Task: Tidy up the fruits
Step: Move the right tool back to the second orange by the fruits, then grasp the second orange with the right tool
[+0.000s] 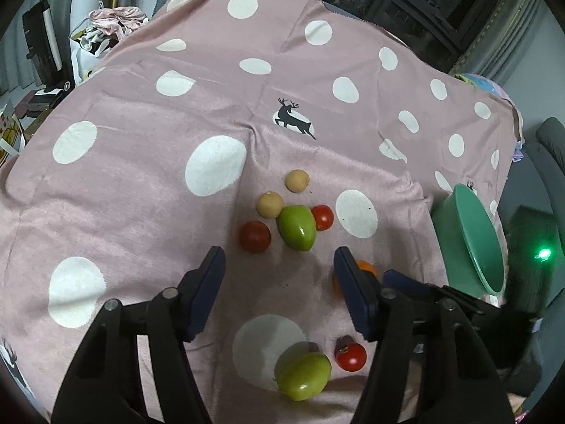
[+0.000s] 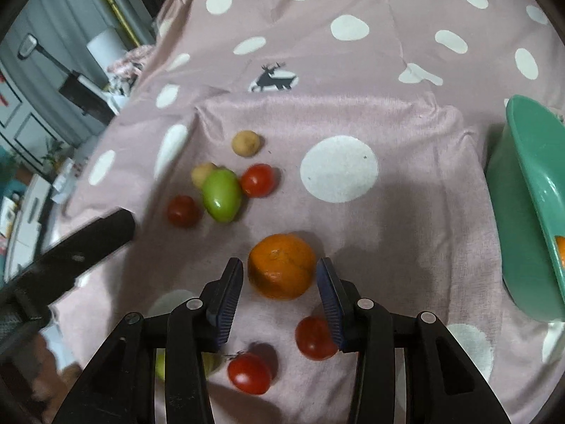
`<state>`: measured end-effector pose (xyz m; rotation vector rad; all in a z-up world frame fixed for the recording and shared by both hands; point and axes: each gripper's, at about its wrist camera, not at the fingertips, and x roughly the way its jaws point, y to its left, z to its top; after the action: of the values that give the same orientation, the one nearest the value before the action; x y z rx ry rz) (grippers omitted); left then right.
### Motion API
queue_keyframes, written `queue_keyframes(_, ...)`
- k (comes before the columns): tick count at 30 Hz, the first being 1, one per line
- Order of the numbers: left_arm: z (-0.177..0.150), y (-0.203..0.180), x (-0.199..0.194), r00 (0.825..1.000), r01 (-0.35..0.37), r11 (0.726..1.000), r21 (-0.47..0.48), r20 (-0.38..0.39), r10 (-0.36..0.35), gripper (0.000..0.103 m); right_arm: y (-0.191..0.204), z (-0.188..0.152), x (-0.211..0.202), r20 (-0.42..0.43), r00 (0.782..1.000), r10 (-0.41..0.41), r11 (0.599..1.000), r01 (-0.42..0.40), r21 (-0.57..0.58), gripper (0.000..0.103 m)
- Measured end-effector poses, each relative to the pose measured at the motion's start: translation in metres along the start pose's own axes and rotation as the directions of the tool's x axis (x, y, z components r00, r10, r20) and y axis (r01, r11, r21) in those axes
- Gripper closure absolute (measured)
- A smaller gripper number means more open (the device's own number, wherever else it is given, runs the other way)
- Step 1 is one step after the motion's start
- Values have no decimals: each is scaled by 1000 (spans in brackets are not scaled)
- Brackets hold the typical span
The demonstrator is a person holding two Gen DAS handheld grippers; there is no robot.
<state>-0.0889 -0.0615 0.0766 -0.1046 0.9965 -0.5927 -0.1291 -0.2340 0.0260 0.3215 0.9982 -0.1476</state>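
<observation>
My right gripper [image 2: 280, 275] is open, with its jaws on either side of an orange [image 2: 281, 266] on the pink dotted cloth; the jaws stand just clear of it. My left gripper [image 1: 279, 265] is open and empty, hovering above the cloth. Ahead of it lie a green mango [image 1: 296, 227], two red tomatoes [image 1: 255, 236] [image 1: 323, 217] and two tan round fruits [image 1: 269, 204] [image 1: 297, 180]. Below it lie a second green mango [image 1: 303, 375] and a tomato [image 1: 350, 355]. A green bowl [image 2: 529, 212] at the right holds an orange fruit [image 2: 559, 251].
The pink dotted cloth [image 1: 141, 176] covers the whole table. The green bowl [image 1: 469, 236] stands near the table's right edge. Two more tomatoes [image 2: 249, 372] [image 2: 314, 337] lie under my right gripper. Room clutter and a chair lie beyond the table's edges.
</observation>
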Motion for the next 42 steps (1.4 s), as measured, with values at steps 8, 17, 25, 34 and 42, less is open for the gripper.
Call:
queue_keyframes(8, -5, -12, 12, 998, 40, 999, 5, -42, -40, 41, -25, 2, -23, 91, 994, 65, 989, -76, 124, 59)
queue_keyframes(17, -22, -50, 44, 985, 105, 989, 101, -148, -90, 48, -36, 6, -4, 58, 979, 196, 951, -204, 233, 59)
queue_keyframes(25, -29, -58, 66, 974, 124, 987, 99, -204, -102, 53, -39, 6, 15, -3, 968, 250, 935, -241, 259, 59)
queue_keyframes(34, -29, -57, 74, 969, 148, 986, 75, -212, -130, 61, -40, 5, 25, -26, 965, 260, 933, -245, 263, 59)
queue_keyframes(42, -28, -54, 73, 967, 160, 986, 54, -207, -145, 61, -43, 3, 25, -20, 956, 294, 920, -277, 275, 61)
